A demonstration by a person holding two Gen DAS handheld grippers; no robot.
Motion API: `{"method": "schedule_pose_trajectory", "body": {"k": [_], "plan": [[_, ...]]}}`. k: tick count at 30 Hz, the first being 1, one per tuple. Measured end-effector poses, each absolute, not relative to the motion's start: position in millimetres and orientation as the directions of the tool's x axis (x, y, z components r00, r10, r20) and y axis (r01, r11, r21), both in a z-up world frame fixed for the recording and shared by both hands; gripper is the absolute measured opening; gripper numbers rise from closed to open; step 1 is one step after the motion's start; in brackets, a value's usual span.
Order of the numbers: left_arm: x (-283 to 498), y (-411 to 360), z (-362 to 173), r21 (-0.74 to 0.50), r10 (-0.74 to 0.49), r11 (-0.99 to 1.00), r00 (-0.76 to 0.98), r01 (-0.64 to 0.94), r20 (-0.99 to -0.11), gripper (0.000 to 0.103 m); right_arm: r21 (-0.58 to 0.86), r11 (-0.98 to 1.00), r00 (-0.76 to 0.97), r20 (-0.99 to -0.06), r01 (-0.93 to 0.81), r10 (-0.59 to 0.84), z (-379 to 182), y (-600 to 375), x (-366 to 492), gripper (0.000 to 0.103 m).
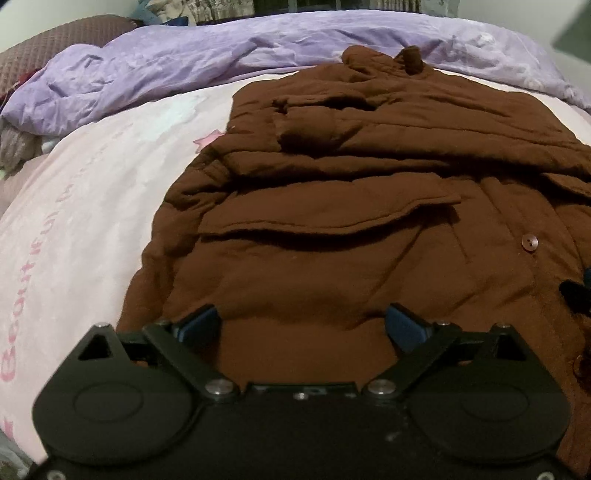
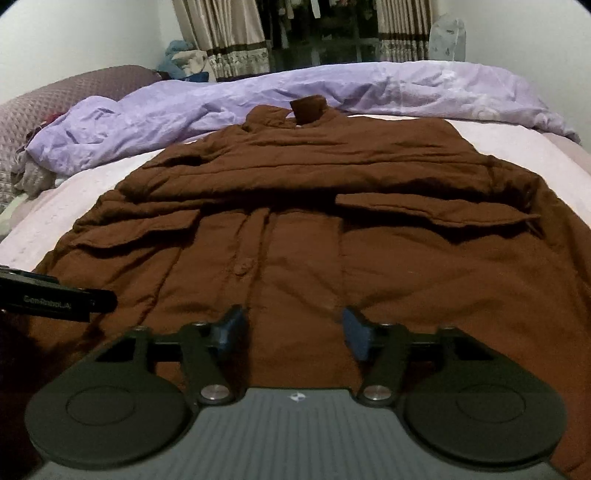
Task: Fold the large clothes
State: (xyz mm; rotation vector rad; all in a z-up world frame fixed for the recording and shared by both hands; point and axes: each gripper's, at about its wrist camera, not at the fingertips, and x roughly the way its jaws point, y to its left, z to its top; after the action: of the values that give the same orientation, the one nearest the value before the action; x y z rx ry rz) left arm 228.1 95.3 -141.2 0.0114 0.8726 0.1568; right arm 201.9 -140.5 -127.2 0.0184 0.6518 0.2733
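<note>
A large brown padded coat (image 1: 332,229) lies flat on the bed, collar (image 1: 410,59) at the far end and hem toward me. Its sleeves are folded across the chest (image 2: 314,166). Pocket flaps and a pale button (image 1: 529,243) show on the front. My left gripper (image 1: 301,325) hovers over the hem's left part, jaws wide open, only flat cloth beneath. My right gripper (image 2: 293,332) is over the hem at the button strip, jaws about half apart with no cloth pinched. The left gripper's black body (image 2: 55,299) shows at the right wrist view's left edge.
The coat rests on a pale pink sheet (image 1: 74,192) with pink lettering. A crumpled lilac duvet (image 2: 369,88) lies along the far side. A brown quilted pillow (image 2: 74,88) sits at the far left. Curtains (image 2: 221,33) and hanging clothes stand behind the bed.
</note>
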Motion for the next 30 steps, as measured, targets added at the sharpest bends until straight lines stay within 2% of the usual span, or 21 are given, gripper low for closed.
{"method": "schedule_pose_trajectory", "body": {"k": [2, 4, 5, 6, 9, 17, 21, 25, 27, 28, 30], "plan": [[224.1, 99.2, -140.6, 0.074, 0.146, 0.987, 0.632, -0.139, -0.761, 0.101, 0.092, 0.972, 0.768, -0.6, -0.214, 0.226, -126.0, -150.1, 201.0, 0.049], [220.9, 108.2, -140.6, 0.087, 0.165, 0.984, 0.63, -0.154, -0.759, 0.102, 0.019, 0.989, 0.786, -0.605, -0.144, 0.126, -126.1, -160.5, 202.1, 0.053], [219.0, 112.1, -140.9, 0.093, 0.175, 0.982, 0.627, -0.162, -0.759, 0.103, -0.021, 0.994, 0.794, -0.604, -0.11, 0.075, -127.3, -166.6, 201.9, 0.059], [217.6, 118.2, -141.7, 0.094, 0.181, 0.981, 0.625, -0.17, -0.759, 0.103, -0.048, 0.996, 0.8, -0.599, -0.075, 0.031, -128.6, -176.0, 200.8, 0.073], [212.3, 134.4, -142.4, 0.089, 0.195, 0.976, 0.619, -0.198, -0.761, 0.103, -0.074, 0.997, 0.805, -0.59, 0.021, -0.061, -132.0, -207.5, 198.2, 0.081], [197.6, 174.4, -143.9, 0.114, 0.275, 0.949, 0.588, -0.296, -0.761, 0.103, -0.097, 0.981, 0.781, -0.594, 0.167, -0.192, -129.9, -266.8, 181.6, 0.079], [190.1, 178.3, -145.9, 0.094, 0.264, 0.948, 0.588, -0.303, -0.764, 0.103, -0.091, 0.982, 0.783, -0.592, 0.168, -0.189, -130.7, -268.4, 175.5, 0.079], [185.8, 181.4, -144.5, 0.085, 0.248, 0.952, 0.58, -0.293, -0.776, 0.103, -0.155, 0.972, 0.773, -0.589, 0.176, -0.234, -128.1, -262.7, 175.3, 0.081], [177.2, 183.9, -142.9, 0.055, 0.203, 0.963, 0.573, -0.265, -0.794, 0.103, -0.198, 0.959, 0.753, -0.593, 0.205, -0.284, -124.1, -264.8, 176.1, 0.081], [170.5, 185.8, -142.3, 0.039, 0.175, 0.969, 0.57, -0.243, -0.803, 0.103, -0.227, 0.951, 0.742, -0.596, 0.209, -0.305, -121.8, -264.6, 175.3, 0.082], [155.7, 189.6, -144.1, 0.006, 0.135, 0.975, 0.569, -0.223, -0.811, 0.103, -0.29, 0.933, 0.726, -0.593, 0.211, -0.349, -119.6, -265.1, 172.1, 0.094]]}}
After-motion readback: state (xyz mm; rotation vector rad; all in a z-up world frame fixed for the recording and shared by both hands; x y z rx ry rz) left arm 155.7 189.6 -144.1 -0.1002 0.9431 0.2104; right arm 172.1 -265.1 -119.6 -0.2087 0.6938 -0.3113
